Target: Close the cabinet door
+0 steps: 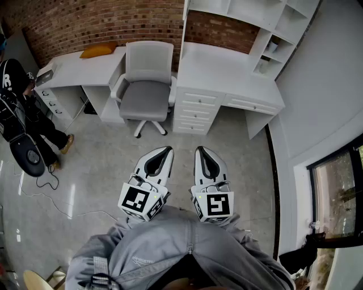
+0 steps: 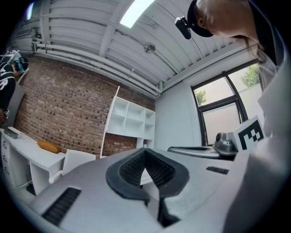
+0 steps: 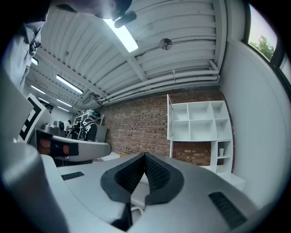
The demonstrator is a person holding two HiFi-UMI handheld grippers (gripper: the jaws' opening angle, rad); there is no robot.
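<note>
A white open-shelf cabinet [image 1: 249, 11] stands on the desk against the brick wall, far ahead of me. Its narrow white door [image 1: 185, 14] stands open, edge-on at the cabinet's left side. The right gripper view shows the cabinet [image 3: 198, 120] and door [image 3: 168, 117]; the left gripper view shows the cabinet [image 2: 132, 119]. Both grippers are held close to my body, side by side and pointing at the desk. My left gripper [image 1: 166, 149] [image 2: 145, 150] is shut with nothing in it. My right gripper [image 1: 201, 149] [image 3: 145, 155] is shut and empty too.
A grey office chair [image 1: 146, 85] sits between a left desk [image 1: 74, 68], bearing an orange object [image 1: 96, 51], and the drawer desk [image 1: 195, 107]. A person [image 1: 17, 107] stands at far left, with a cable [image 1: 51, 192] on the floor. A window [image 1: 340, 192] is at right.
</note>
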